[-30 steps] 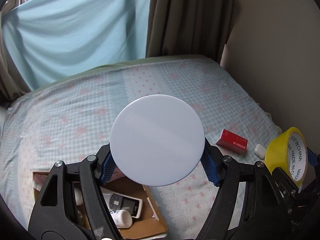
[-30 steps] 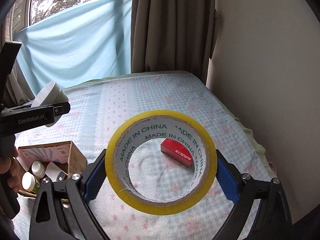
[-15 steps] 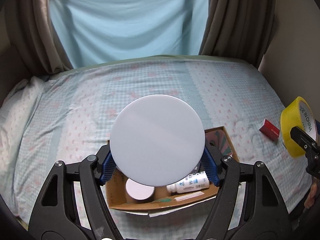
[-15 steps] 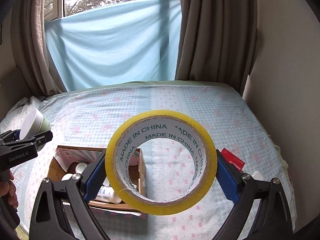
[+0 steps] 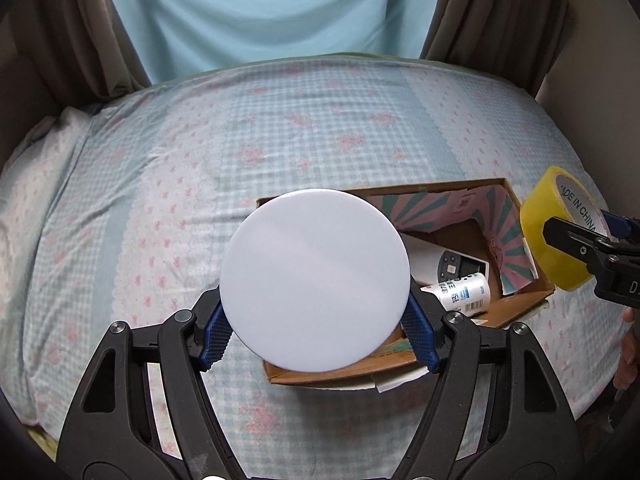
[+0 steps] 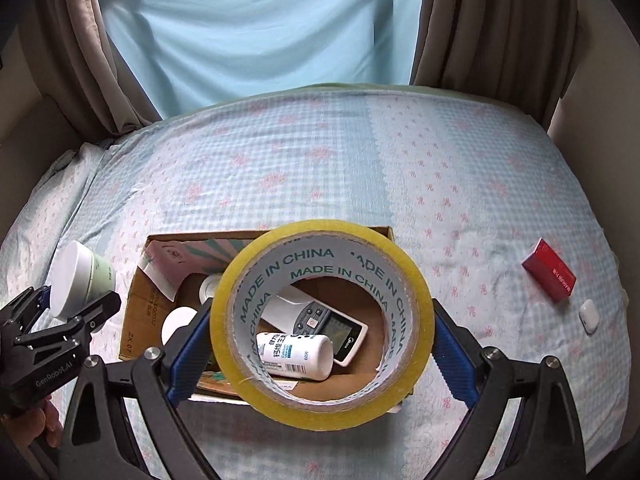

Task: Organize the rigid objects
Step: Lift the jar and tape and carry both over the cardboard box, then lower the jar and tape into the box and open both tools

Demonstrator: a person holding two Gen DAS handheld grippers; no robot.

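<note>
My left gripper (image 5: 316, 336) is shut on a round jar with a white lid (image 5: 314, 280), held above the near left part of an open cardboard box (image 5: 520, 312); the jar also shows in the right wrist view (image 6: 80, 276). My right gripper (image 6: 322, 344) is shut on a yellow tape roll (image 6: 320, 400), held above the same box (image 6: 134, 320). The tape roll shows at the right of the left wrist view (image 5: 556, 232). Inside the box lie a white remote (image 6: 332, 324), a white bottle (image 6: 296, 356) and a small white-lidded jar (image 6: 178, 320).
The box sits on a bed with a light blue checked sheet (image 6: 320, 160). A red box (image 6: 550, 270) and a small white case (image 6: 589, 316) lie on the sheet at the right. Curtains (image 6: 480, 20) and a wall stand behind the bed.
Both views have swung left and down, so the cardboard box now lies under both grippers. Each gripper still holds its object as before.
</note>
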